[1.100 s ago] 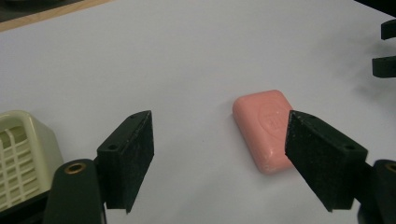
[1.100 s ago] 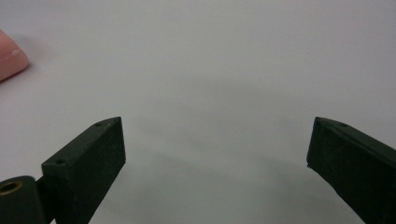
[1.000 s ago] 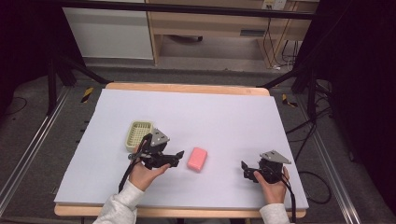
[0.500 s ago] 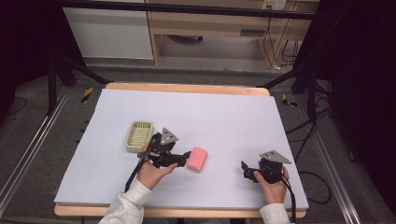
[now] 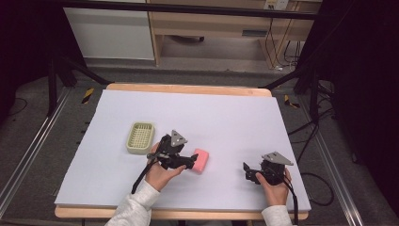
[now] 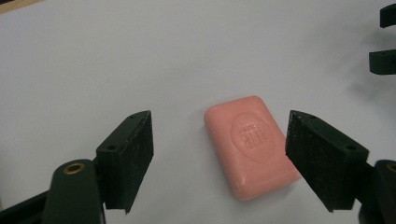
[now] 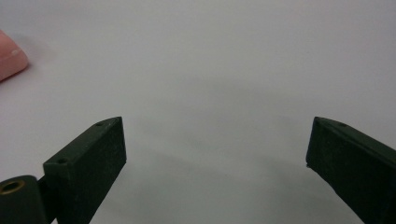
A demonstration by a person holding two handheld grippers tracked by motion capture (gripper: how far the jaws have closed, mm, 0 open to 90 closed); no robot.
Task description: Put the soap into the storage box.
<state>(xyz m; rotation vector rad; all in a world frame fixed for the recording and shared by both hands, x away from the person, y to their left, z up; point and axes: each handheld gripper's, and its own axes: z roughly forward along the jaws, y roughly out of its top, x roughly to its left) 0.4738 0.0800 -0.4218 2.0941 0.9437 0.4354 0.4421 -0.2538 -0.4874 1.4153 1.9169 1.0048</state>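
A pink bar of soap (image 5: 201, 160) lies flat on the white table sheet (image 5: 211, 117), near the middle front. In the left gripper view the soap (image 6: 250, 144) sits between my left gripper's (image 6: 219, 126) open jaws. The right jaw is at the soap's edge and the left jaw stands well apart from it. From above, the left gripper (image 5: 192, 162) points right at the soap. My right gripper (image 5: 247, 172) rests at the front right, jaws wide open over bare sheet (image 7: 215, 126), and a corner of the soap (image 7: 9, 60) shows at its far left.
A pale green slotted basket (image 5: 140, 138) stands left of the left hand. The right gripper's jaw tips (image 6: 385, 60) show at the top right of the left gripper view. The wooden table edge (image 5: 188, 88) runs along the back.
The left hand has moved right across the table, and its jaws have come up around the soap. The right hand and the soap have stayed in place.
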